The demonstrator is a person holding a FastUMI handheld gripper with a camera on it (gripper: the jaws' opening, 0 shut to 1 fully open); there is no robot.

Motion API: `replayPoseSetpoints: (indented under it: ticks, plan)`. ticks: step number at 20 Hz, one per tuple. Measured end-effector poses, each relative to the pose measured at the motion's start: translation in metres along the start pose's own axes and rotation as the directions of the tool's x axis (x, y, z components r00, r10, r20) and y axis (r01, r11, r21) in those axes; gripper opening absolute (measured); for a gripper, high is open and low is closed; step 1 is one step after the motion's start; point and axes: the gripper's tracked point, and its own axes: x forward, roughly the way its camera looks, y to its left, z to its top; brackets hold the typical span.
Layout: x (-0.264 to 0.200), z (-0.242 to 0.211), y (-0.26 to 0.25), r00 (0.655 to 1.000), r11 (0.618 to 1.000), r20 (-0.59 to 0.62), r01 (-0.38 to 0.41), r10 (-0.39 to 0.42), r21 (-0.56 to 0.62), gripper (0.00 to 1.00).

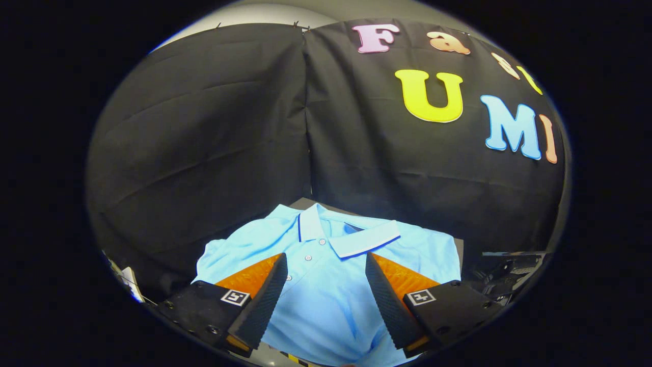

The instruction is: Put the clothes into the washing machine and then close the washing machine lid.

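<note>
Hand-held gripper (326, 265) above polo shirt (326, 300), fingers wide apart, w/o contact.

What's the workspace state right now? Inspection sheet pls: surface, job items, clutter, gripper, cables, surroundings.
Surface: dark table, only slivers showing past the shirt.
Job's things: light blue polo shirt lying flat, collar at the far end, buttons down the middle.
Clutter: dark equipment to the right of the shirt; a pale object to the left, too little showing to name.
Gripper: gripper open, fingers spread over the shirt's chest, button placket between them; contact cannot be told.
Cables: nothing seen.
Surroundings: black cloth wall behind the table.
</note>
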Motion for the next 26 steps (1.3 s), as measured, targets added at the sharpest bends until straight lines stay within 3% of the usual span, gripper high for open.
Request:
replayPoseSetpoints:
  ticks: [14, 20, 26]
  plan:
    - [0.044, -0.041, 0.024, 0.973, 0.998, -0.224, -0.063, 0.056, -0.025, 0.96]
    - [0.047, -0.042, 0.022, 0.969, 0.997, -0.241, -0.065, 0.054, -0.034, 0.96]
    - [0.046, -0.045, 0.037, 0.968, 0.994, -0.228, -0.109, 0.107, 0.005, 0.54]
